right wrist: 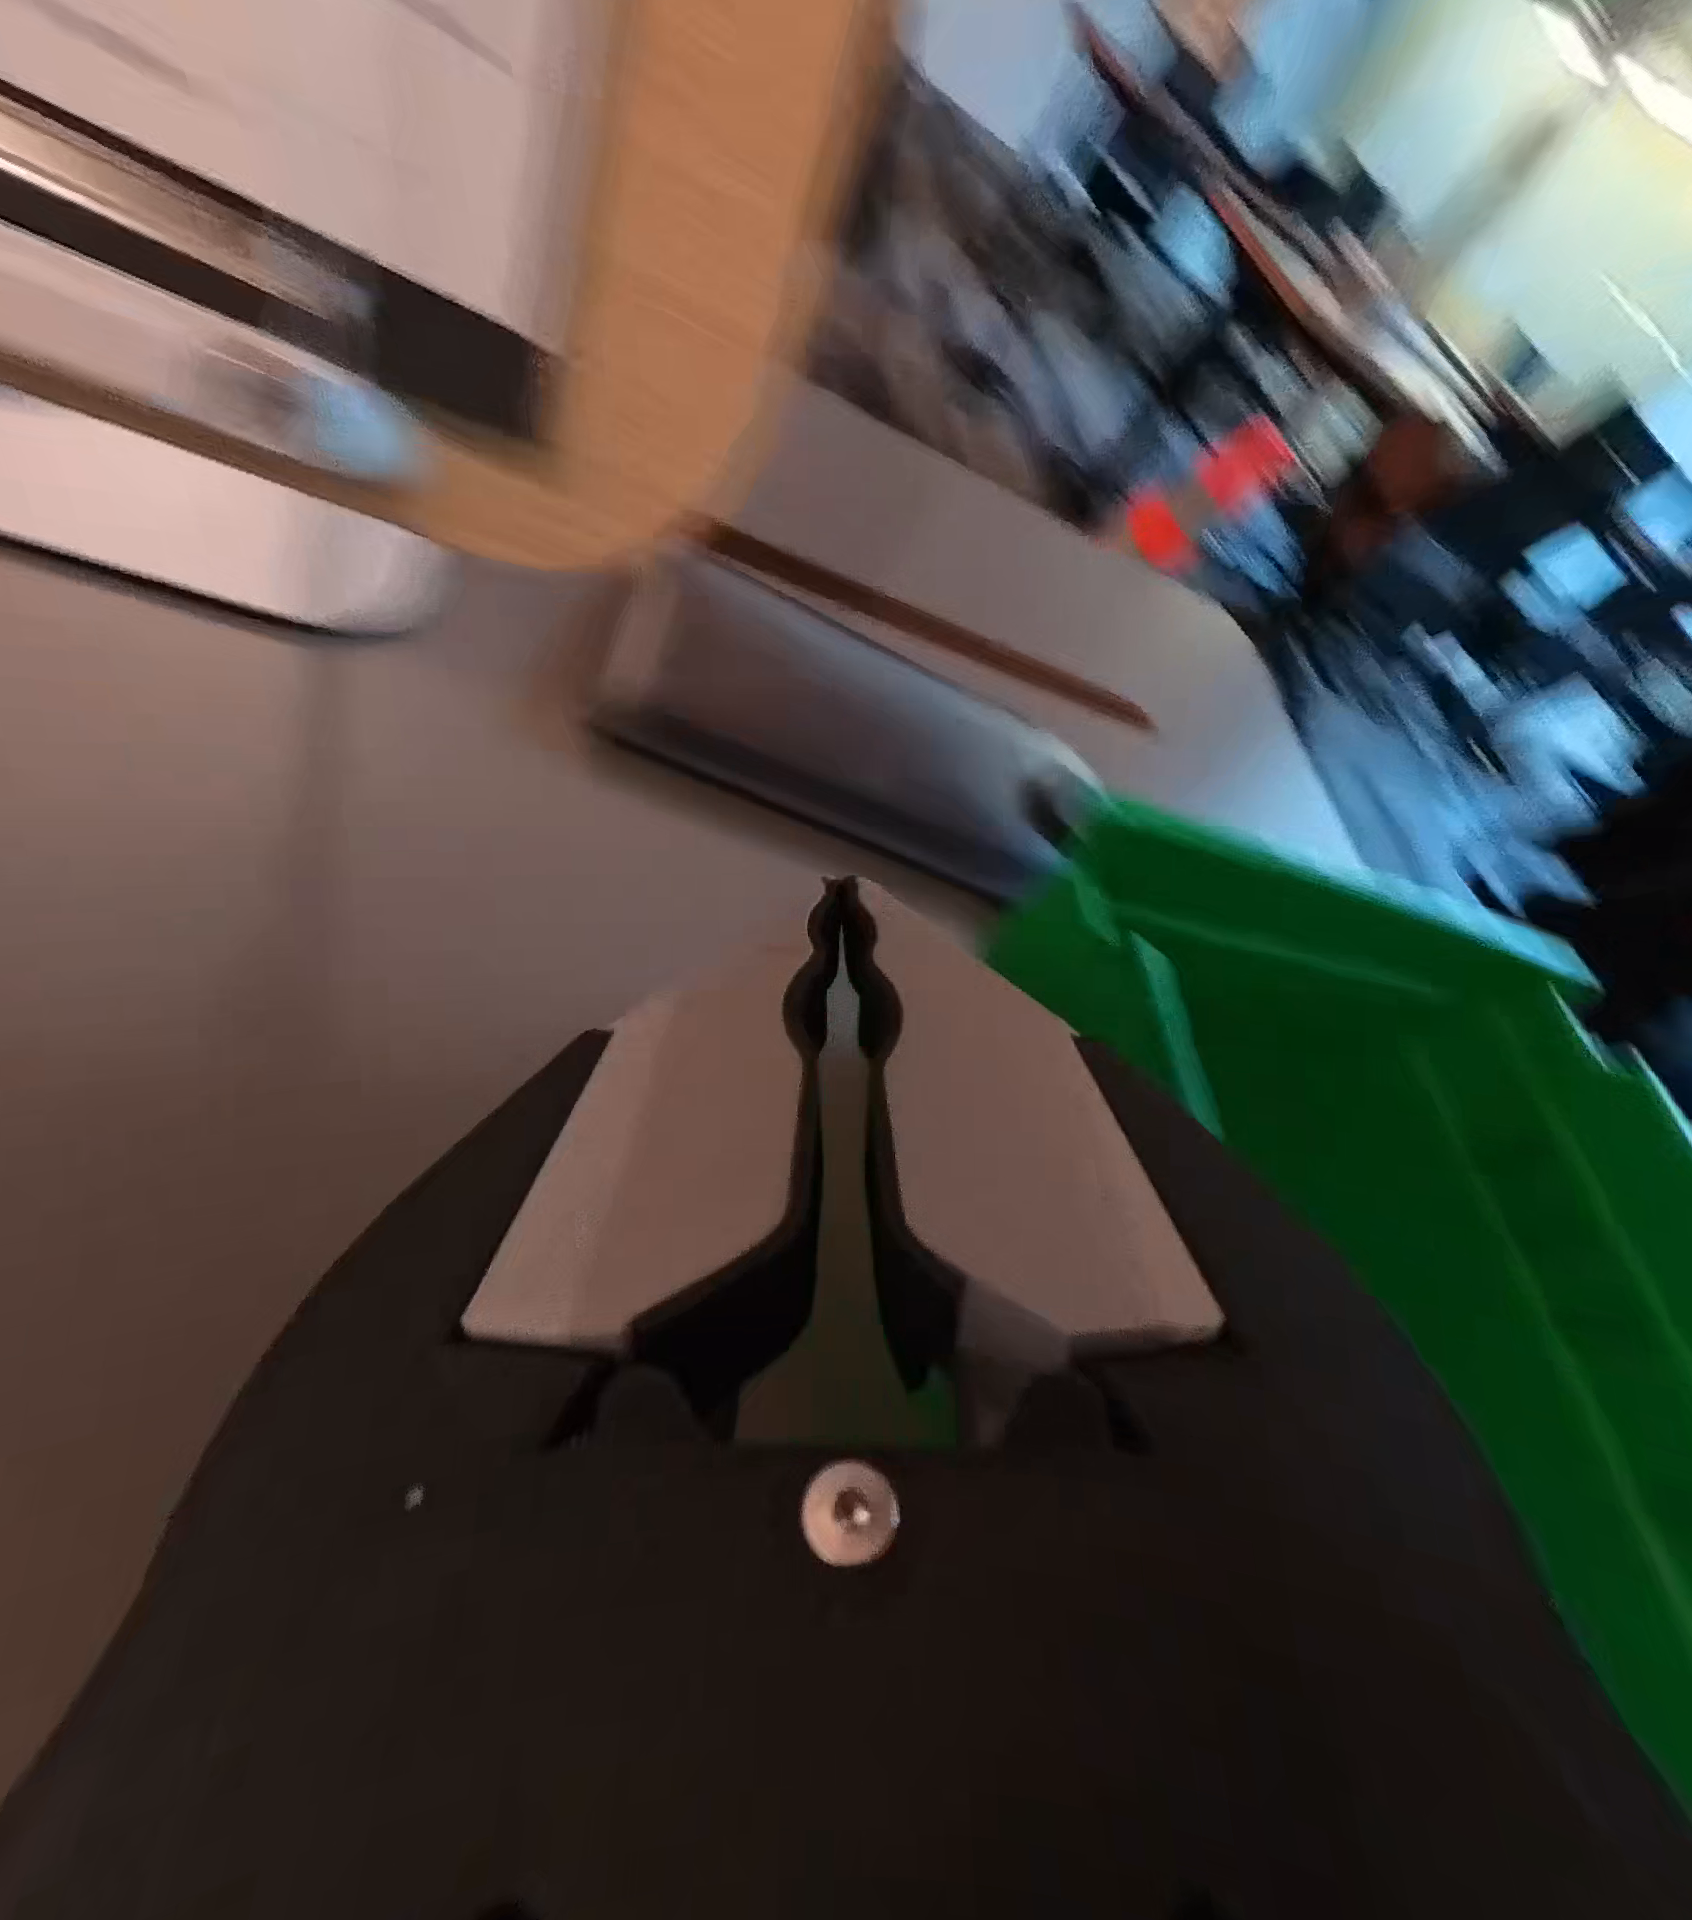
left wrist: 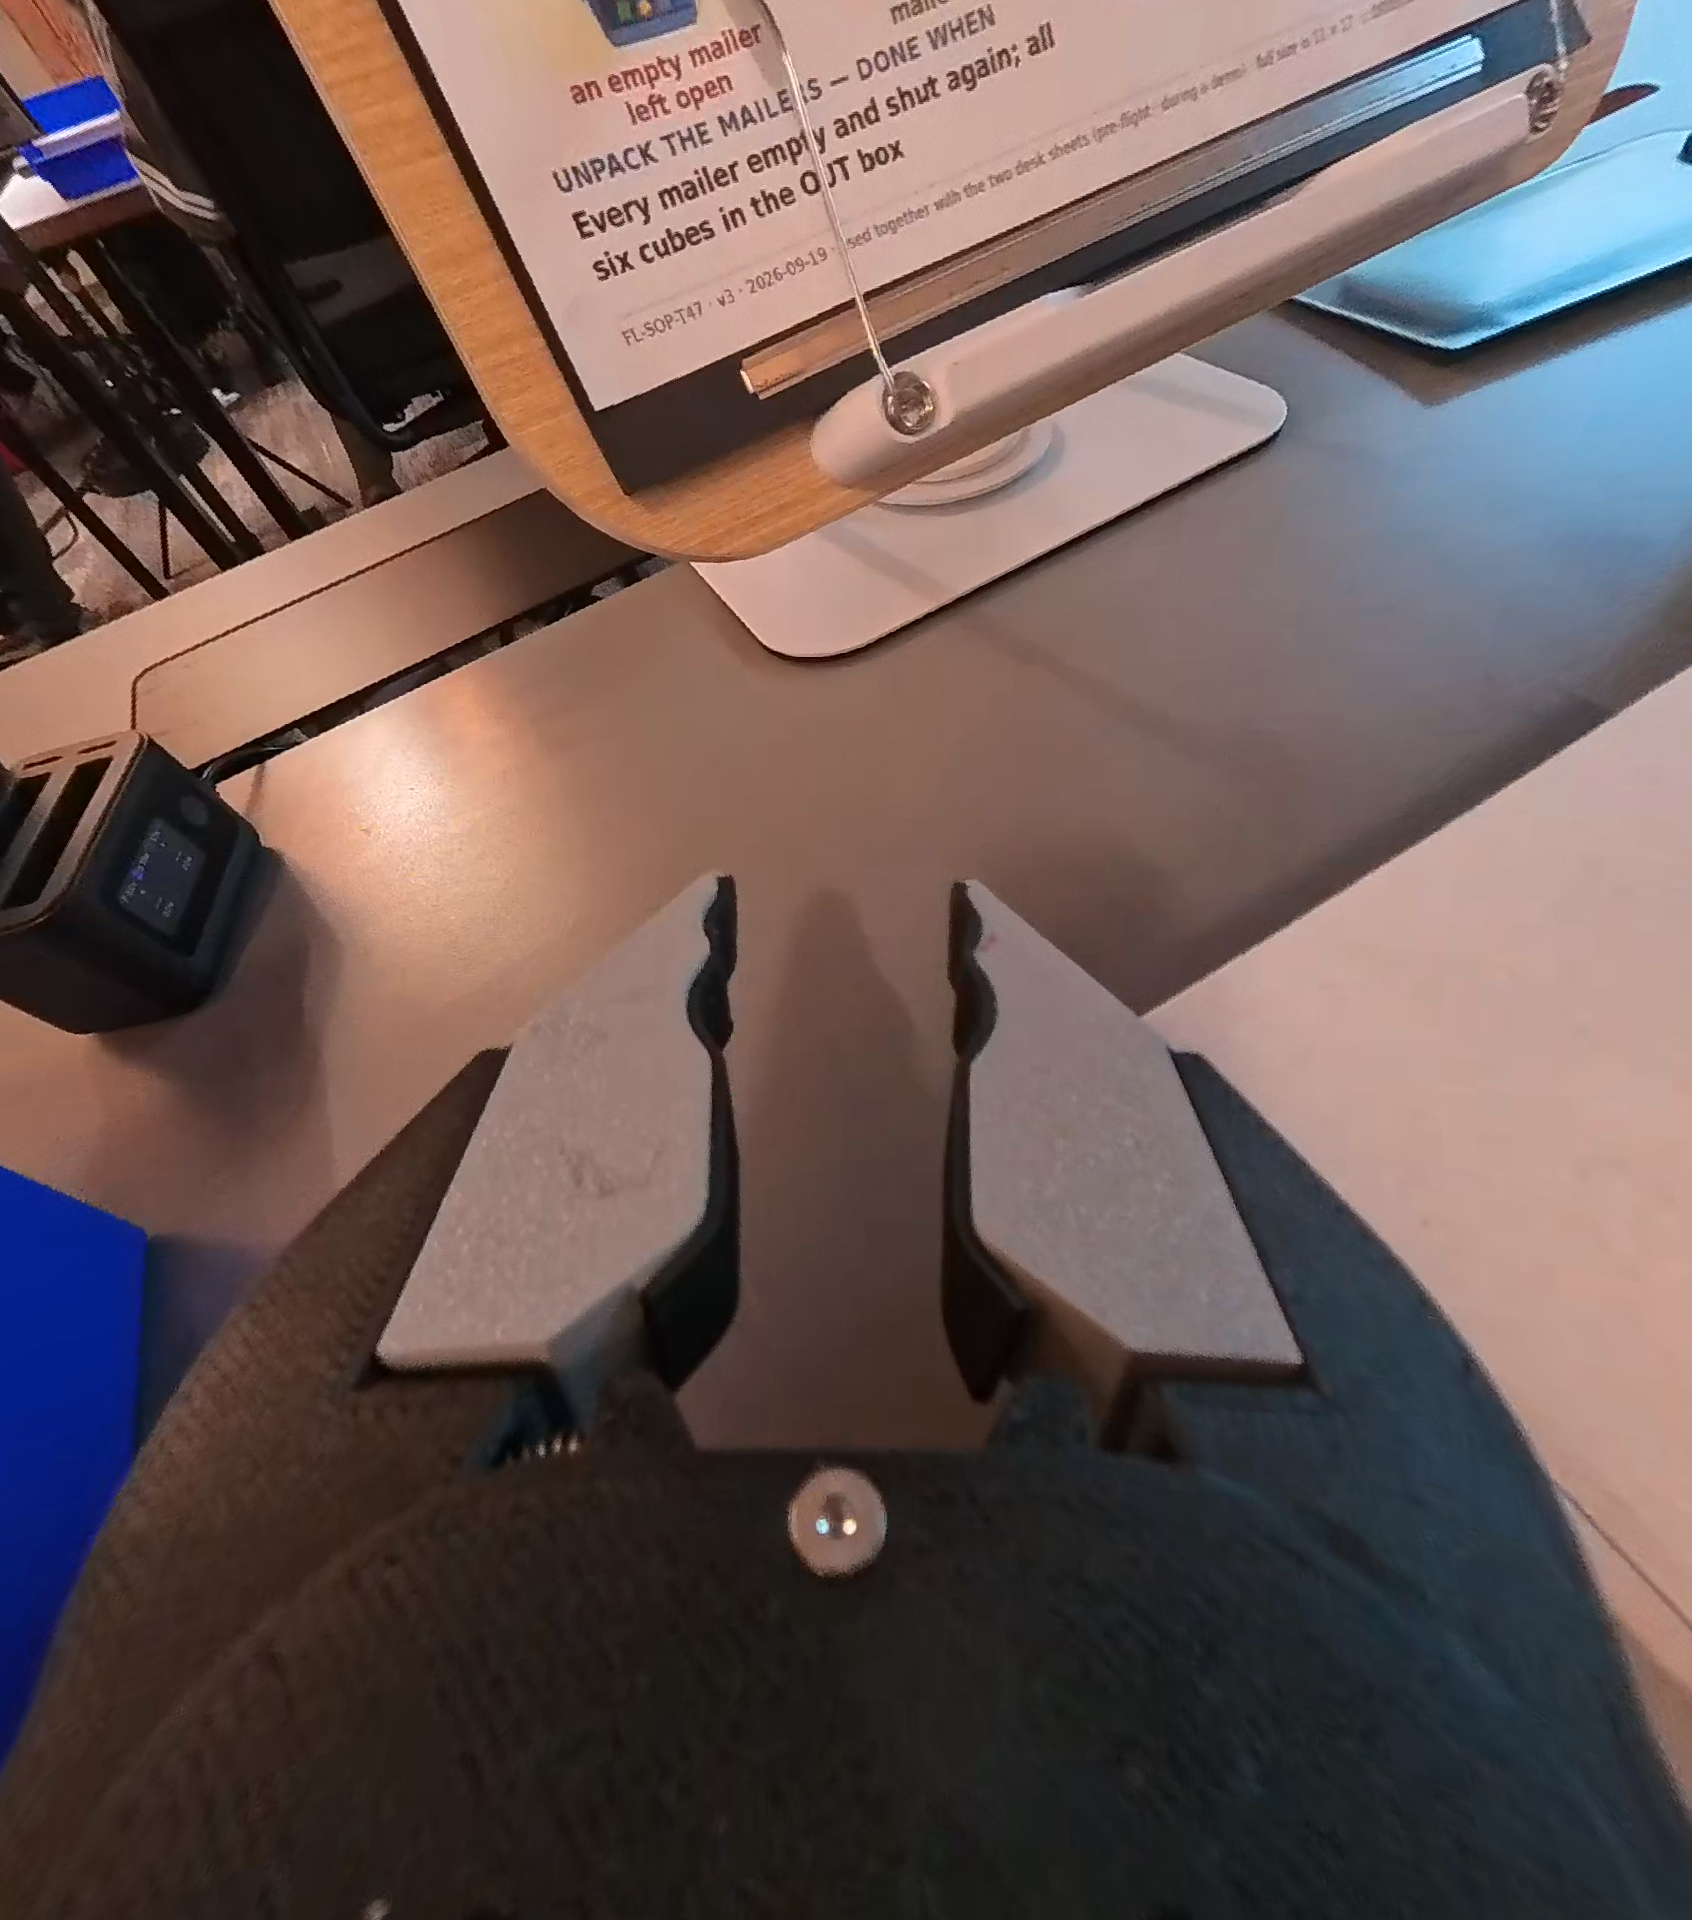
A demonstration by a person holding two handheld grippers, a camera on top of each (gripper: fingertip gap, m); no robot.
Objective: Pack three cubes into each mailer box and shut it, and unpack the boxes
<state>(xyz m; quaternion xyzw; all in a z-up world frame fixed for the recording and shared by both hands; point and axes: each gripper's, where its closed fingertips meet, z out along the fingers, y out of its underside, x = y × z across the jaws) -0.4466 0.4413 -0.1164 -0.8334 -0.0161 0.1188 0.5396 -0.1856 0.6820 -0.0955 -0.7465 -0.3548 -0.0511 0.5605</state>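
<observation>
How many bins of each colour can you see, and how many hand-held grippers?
Blue bin: 1
Green bin: 1
Hand-held gripper: 2, the left open and the right shut on nothing
Total: 4

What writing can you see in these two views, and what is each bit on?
I won't repeat the wording, only where it sits.
Printed sheet on the wood-edged board: lines of black and red print.
Small black device: lit screen, figures too small to read.
Right wrist view: too blurred, nothing legible.
</observation>
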